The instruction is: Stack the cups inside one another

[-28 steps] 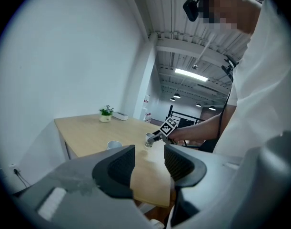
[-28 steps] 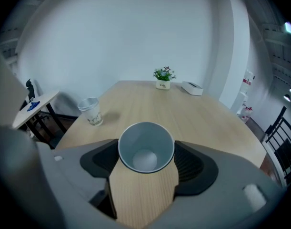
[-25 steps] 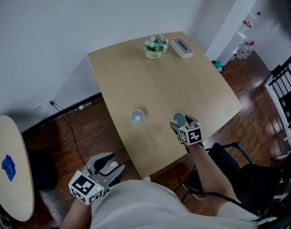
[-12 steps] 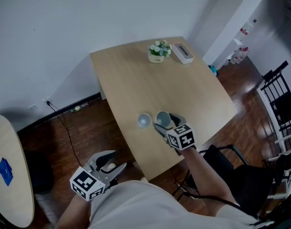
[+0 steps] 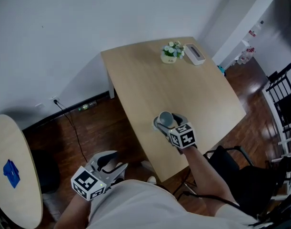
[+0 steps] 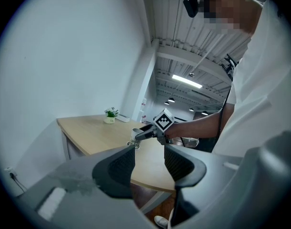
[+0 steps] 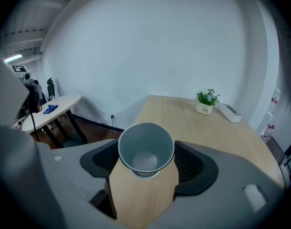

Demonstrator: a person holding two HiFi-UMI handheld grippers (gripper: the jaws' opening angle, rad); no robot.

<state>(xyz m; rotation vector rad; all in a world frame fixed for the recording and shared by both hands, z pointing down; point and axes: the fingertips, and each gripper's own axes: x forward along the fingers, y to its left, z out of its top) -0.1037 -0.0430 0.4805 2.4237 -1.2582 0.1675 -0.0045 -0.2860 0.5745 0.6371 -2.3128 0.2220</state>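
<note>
A grey-blue cup [image 5: 165, 119] sits between the jaws of my right gripper [image 5: 167, 123], which is shut on it over the near part of the wooden table [image 5: 150, 80]. In the right gripper view the cup [image 7: 145, 149] stands upright and empty, and a pale rim [image 7: 145, 174] of a second cup shows just under its base. The second cup is hidden in the head view. My left gripper [image 5: 112, 168] hangs open off the table's near left side, over the floor, with nothing between its fingers [image 6: 120, 166]. From there the held cup [image 6: 135, 138] shows far ahead.
A small potted plant [image 5: 171, 51] and a white box [image 5: 195, 54] stand at the table's far edge. A round side table [image 5: 12, 175] with a blue item is at the left. A black chair [image 5: 231, 166] is near right, and a cable [image 5: 71, 123] lies on the floor.
My right gripper carried the cup leftward to where the other cup stood; that cup is now hidden under it. The left gripper stayed open and almost still.
</note>
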